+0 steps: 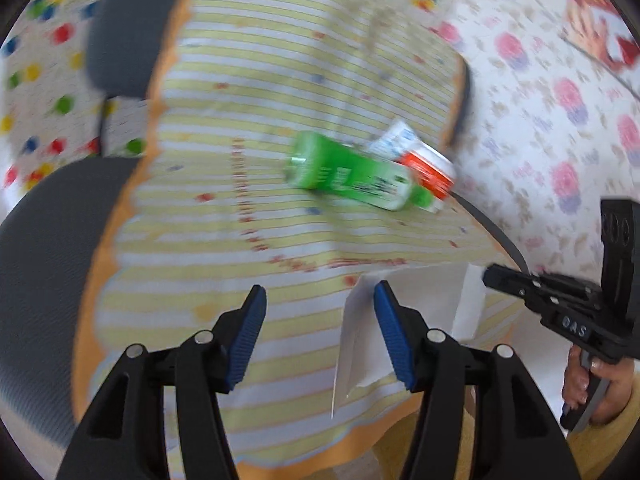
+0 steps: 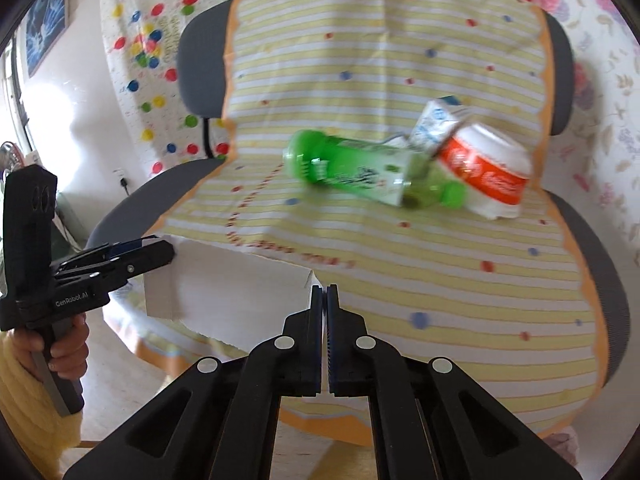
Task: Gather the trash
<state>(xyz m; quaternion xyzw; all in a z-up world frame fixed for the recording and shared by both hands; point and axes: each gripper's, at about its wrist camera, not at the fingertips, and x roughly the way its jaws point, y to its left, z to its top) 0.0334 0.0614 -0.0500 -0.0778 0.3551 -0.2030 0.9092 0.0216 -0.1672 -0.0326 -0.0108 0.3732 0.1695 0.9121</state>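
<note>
On the grey chair, a yellow-and-white striped cloth with an orange scalloped edge covers the seat and back, and every place here is given from that cloth. Toward its right side lie 3 pieces of trash in 1 cluster: a green plastic bottle on its side, a crushed red-and-white paper cup touching the bottle's cap end, and a small white-and-blue carton just behind both. A white paper bag lies at the cloth's near edge, well apart from the cluster.

The right gripper has its blue pads pressed together on the bag's upper corner, pinching the paper. The left gripper stands with its jaws fairly wide over the bag's other side; 1 blue pad lies against the paper, and nothing is clamped between them. A hand in a yellow knit sleeve holds that gripper's handle off the cloth's left edge.
</note>
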